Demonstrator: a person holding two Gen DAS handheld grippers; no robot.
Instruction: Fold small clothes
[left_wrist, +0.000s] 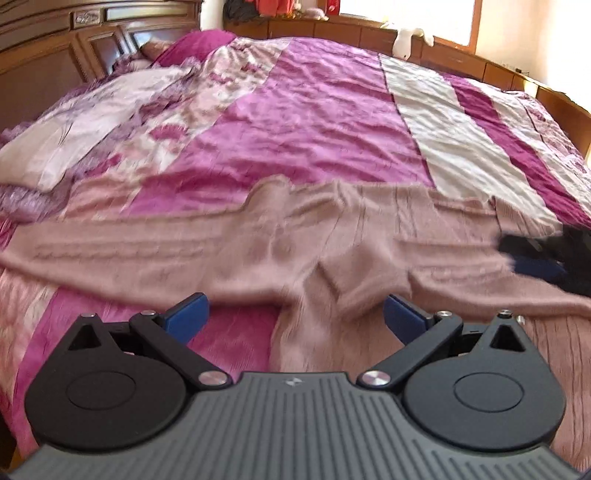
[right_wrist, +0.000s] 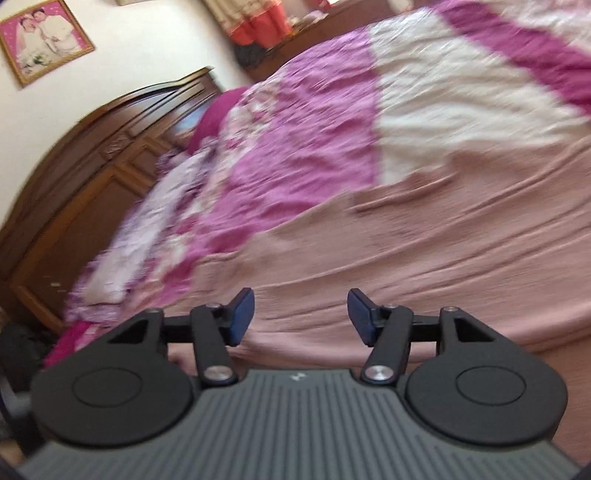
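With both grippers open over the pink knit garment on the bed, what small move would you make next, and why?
Probably lower the left gripper and close it on the near part of the pink knit garment. Its jaws stand wide open with the fabric lying between them, nothing is held, and the garment lies spread and unfolded across the bedspread. The right gripper is open above the knit too.

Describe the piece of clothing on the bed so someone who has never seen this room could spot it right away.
Find the big wooden bed with the purple, pink and white bedspread. Across its near edge lies a sweater, spread flat with a sleeve stretched to each side. It is plain dusty pink, ribbed knit, while the cover under it is shiny and patterned.
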